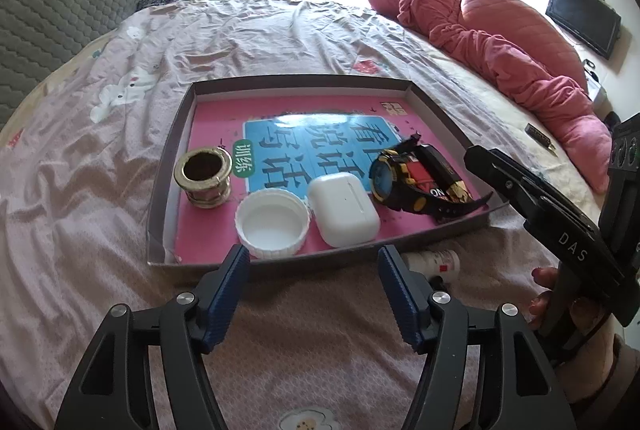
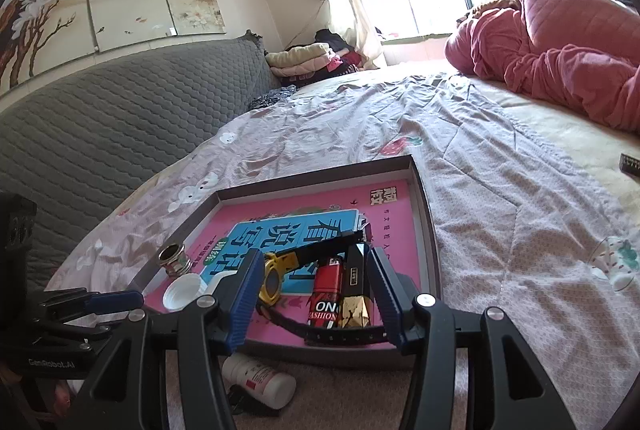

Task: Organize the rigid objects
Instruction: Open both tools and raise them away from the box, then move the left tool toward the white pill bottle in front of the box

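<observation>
1. The left tongs (image 1: 314,270) hang spread wide and hold nothing, just short of the tray's (image 1: 168,166) near wall; pushing forward could shove that light tray across the soft bed (image 1: 200,30).
2. The right tongs (image 2: 312,294) also gape empty, above the tray's near right corner. The white bottle (image 2: 260,378) lies on its side on the bedding below them, outside the tray; it is round and could roll away if nudged.
3. Inside, the cap (image 1: 273,222), earbud case (image 1: 344,210), watch (image 1: 400,174) and lighters (image 2: 340,290) sit crowded together, so dropping the bottle there risks knocking them.
4. Farther left, the brass fitting (image 1: 204,176) stands upright and could topple.
</observation>
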`<state>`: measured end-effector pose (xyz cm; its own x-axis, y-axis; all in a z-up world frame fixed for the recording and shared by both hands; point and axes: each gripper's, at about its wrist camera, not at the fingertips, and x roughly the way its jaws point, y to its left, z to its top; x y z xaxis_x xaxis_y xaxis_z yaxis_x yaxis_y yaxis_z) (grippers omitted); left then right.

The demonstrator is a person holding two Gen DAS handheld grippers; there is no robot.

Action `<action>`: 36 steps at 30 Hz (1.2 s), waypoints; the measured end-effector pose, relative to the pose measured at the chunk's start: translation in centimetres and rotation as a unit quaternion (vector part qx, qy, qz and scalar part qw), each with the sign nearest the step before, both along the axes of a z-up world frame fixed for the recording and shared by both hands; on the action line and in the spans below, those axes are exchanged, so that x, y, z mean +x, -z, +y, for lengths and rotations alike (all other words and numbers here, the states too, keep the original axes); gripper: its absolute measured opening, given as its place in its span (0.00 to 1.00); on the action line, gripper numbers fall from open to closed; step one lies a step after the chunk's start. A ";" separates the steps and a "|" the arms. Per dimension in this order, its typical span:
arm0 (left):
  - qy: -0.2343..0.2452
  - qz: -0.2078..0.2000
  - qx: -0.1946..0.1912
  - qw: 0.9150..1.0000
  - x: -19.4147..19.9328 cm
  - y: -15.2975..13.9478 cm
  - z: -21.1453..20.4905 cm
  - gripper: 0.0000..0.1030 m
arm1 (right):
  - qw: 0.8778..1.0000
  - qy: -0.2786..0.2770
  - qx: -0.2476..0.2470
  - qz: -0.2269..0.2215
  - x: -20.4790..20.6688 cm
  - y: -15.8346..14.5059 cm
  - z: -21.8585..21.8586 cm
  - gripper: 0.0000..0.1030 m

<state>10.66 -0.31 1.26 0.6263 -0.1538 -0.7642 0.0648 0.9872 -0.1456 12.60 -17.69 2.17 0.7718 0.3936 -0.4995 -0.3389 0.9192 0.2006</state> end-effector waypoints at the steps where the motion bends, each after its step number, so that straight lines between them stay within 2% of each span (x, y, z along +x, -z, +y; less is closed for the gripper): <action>1: 0.000 0.001 0.000 1.000 -0.1 0.0 -0.1 0.66 | 1.000 0.000 -0.001 0.000 -0.2 -0.1 0.1 0.51; 5: 0.003 -0.002 0.000 1.000 -0.7 -0.4 -0.2 0.67 | 1.000 0.006 -0.003 -0.005 -1.2 -0.4 0.1 0.52; 13: -0.007 -0.004 -0.008 1.000 -1.6 -0.8 0.3 0.67 | 1.000 0.004 -0.011 0.015 -2.8 0.0 0.7 0.53; 28: -0.014 -0.007 -0.018 1.000 -2.9 -1.3 0.9 0.67 | 0.995 0.020 -0.022 0.091 -5.7 2.4 2.1 0.54; 36: -0.016 -0.007 -0.025 1.000 -3.4 -1.3 0.9 0.67 | 0.995 0.001 -0.048 0.088 -6.8 2.9 4.3 0.53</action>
